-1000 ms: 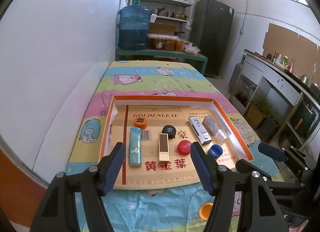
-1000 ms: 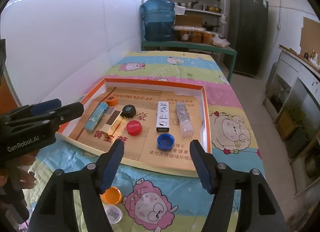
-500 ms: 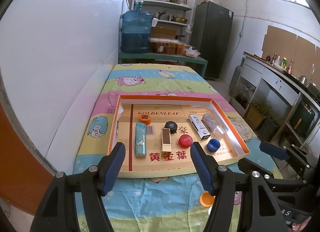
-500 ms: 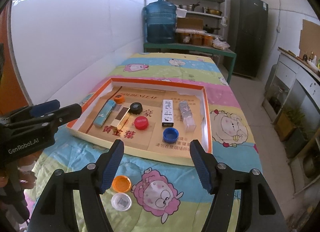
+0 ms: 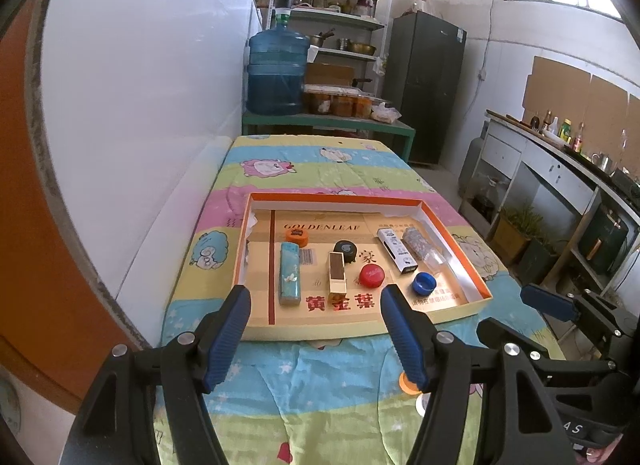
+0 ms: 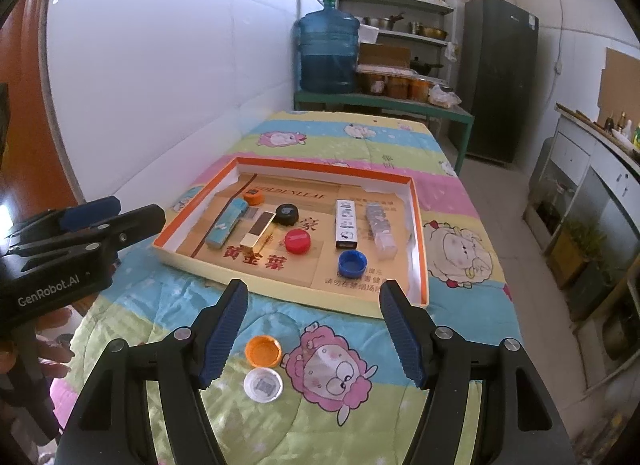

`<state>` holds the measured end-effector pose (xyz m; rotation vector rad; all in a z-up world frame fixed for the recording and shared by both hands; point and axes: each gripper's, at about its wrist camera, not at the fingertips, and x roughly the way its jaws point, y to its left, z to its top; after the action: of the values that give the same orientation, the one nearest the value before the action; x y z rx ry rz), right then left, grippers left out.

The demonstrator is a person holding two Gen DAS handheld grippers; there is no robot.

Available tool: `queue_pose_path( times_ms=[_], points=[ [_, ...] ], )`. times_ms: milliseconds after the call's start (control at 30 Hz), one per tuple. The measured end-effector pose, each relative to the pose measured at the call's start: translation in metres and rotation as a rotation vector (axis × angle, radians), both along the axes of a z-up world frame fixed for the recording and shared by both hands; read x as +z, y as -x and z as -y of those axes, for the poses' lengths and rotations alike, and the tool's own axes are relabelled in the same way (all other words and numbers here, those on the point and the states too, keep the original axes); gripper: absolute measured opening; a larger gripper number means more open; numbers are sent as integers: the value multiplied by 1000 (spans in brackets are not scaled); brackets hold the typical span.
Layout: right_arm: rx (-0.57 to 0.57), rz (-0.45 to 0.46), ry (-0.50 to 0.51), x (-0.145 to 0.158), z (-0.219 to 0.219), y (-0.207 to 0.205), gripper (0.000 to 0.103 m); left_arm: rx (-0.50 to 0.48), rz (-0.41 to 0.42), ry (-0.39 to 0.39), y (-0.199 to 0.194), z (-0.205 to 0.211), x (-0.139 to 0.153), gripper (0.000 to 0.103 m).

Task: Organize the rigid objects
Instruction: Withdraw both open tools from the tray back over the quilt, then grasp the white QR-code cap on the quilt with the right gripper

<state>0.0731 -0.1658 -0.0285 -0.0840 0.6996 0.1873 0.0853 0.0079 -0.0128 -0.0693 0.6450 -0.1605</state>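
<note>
An orange-rimmed cardboard tray (image 5: pixel 340 197) (image 6: pixel 320 165) lies on the quilted table. It holds a teal lighter (image 5: pixel 289 273), a gold lighter (image 5: pixel 337 271), an orange cap (image 5: pixel 297 233), a black cap (image 5: pixel 346 249), a red cap (image 5: pixel 372 276), a blue cap (image 6: pixel 352 263), a white box (image 6: pixel 345 223) and a clear patterned case (image 6: pixel 380 228). An orange cap (image 6: pixel 263 351) and a white cap (image 6: pixel 263 384) lie on the quilt before the tray. My left gripper (image 5: pixel 316 335) and right gripper (image 6: pixel 314 335) are open and empty, both short of the tray.
A white wall runs along the table's left side. A blue water jug (image 5: pixel 277 73) and shelves stand behind the table. A dark fridge (image 5: pixel 424 85) and a counter (image 5: pixel 560 169) are to the right. The left gripper shows at the left of the right wrist view (image 6: pixel 80 241).
Both grippers have pulled back and up from the tray, which now looks smaller. The loose orange and white caps have come fully into the right wrist view. Jaws stayed open.
</note>
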Motion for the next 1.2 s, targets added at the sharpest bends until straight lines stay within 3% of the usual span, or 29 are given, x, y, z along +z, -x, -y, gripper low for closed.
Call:
queue_pose_path(
  times_ms=[433, 833, 1200],
  points=[
    [4, -12, -3, -9, -5, 23, 70, 19, -19, 22, 24, -16, -10, 67],
    [51, -103, 12, -60, -16, 30, 70, 13, -62, 45, 34, -24, -33, 67],
    [76, -148, 23, -84, -23, 17, 70, -3, -74, 64, 29, -25, -40, 67]
  ],
)
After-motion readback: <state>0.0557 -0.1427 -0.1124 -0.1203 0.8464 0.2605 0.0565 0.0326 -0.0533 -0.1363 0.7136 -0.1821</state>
